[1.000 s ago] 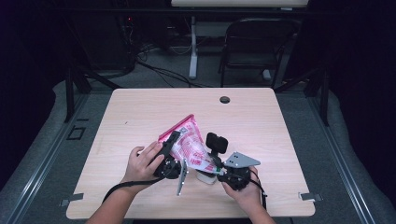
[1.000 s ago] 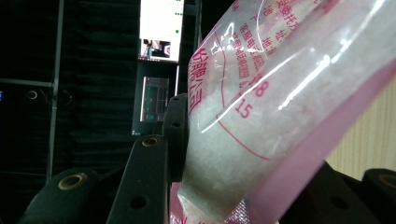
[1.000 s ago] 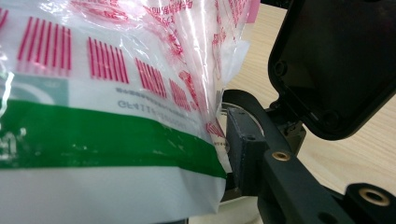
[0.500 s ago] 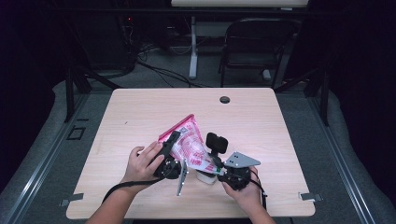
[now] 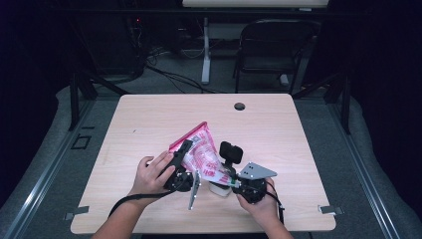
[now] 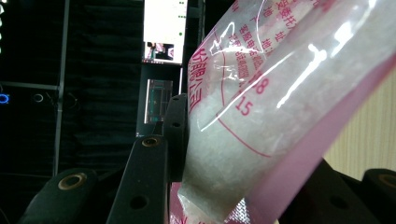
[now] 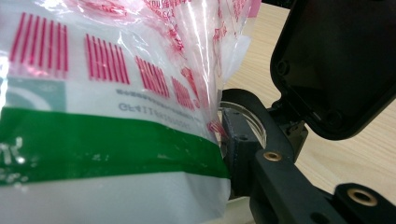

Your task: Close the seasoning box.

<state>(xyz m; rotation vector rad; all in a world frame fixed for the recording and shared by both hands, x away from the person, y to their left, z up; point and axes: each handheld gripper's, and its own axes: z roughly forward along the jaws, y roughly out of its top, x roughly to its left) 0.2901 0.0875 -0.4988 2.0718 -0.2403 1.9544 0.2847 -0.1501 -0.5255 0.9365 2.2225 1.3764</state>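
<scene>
A clear plastic bag (image 5: 203, 154) with pink-red print and white grains is held tilted above the table's front middle, pink sealed edge upward. My left gripper (image 5: 180, 158) is shut on its upper left side; in the left gripper view the bag (image 6: 261, 107) is pinched between the black jaws of that gripper (image 6: 233, 144). My right gripper (image 5: 230, 180) is shut on the bag's lower end, where a green band (image 7: 107, 135) crosses the bag. Under that end stands a small clear container (image 5: 219, 188) with an open black lid (image 5: 231, 152).
The light wooden table (image 5: 278, 129) has a round cable hole (image 5: 240, 106) near its back edge. A dark chair (image 5: 271, 47) and cables sit on the floor beyond the table. The container's clear rim (image 7: 250, 119) and black lid (image 7: 336, 65) lie beside my right jaw.
</scene>
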